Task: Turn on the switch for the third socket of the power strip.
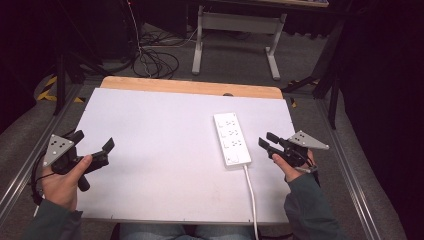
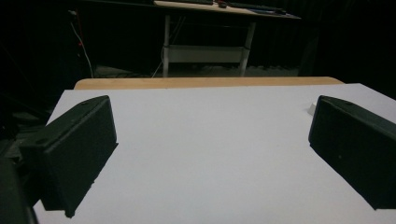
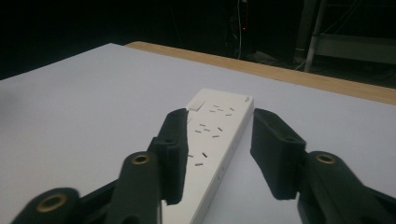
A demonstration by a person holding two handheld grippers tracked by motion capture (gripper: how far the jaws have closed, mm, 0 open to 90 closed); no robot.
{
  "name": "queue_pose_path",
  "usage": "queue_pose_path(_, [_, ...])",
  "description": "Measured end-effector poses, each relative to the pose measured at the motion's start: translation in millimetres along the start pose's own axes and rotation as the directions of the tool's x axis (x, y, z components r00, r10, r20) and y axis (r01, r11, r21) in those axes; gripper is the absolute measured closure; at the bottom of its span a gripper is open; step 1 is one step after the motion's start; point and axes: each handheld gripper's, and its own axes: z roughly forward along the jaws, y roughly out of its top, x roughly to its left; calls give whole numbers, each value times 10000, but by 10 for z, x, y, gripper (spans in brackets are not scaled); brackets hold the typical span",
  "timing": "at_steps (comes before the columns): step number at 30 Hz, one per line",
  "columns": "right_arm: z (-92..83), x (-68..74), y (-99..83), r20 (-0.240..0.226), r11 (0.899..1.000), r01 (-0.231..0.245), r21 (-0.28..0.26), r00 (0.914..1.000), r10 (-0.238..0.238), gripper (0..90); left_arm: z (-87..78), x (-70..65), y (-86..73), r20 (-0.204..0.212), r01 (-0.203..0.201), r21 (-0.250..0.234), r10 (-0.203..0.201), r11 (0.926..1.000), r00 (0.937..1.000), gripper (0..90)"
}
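Observation:
A white power strip (image 1: 232, 139) lies flat on the right half of the white table top (image 1: 160, 150), and its white cable (image 1: 251, 190) runs to the near edge. My right gripper (image 1: 265, 138) hovers just right of the strip's near end, not touching it. In the right gripper view the jaws (image 3: 217, 140) stand partly apart with nothing between the pads, and the strip (image 3: 224, 105) lies beyond them. My left gripper (image 1: 94, 140) is held at the table's left side. Its jaws (image 2: 212, 140) are wide open over bare white surface.
A wooden strip (image 1: 190, 86) borders the table's far edge. Beyond it on the grey floor are another table's white legs (image 1: 235, 40) and loose cables (image 1: 155, 62). Metal rails (image 1: 345, 165) run along both sides of the table.

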Motion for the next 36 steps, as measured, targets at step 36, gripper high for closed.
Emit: queue_pose_path(36, [83,21,7,-442,9976,473,511,9980,-451,900,-6,3,-2,-39,-74,3,74,10000,10000,16])
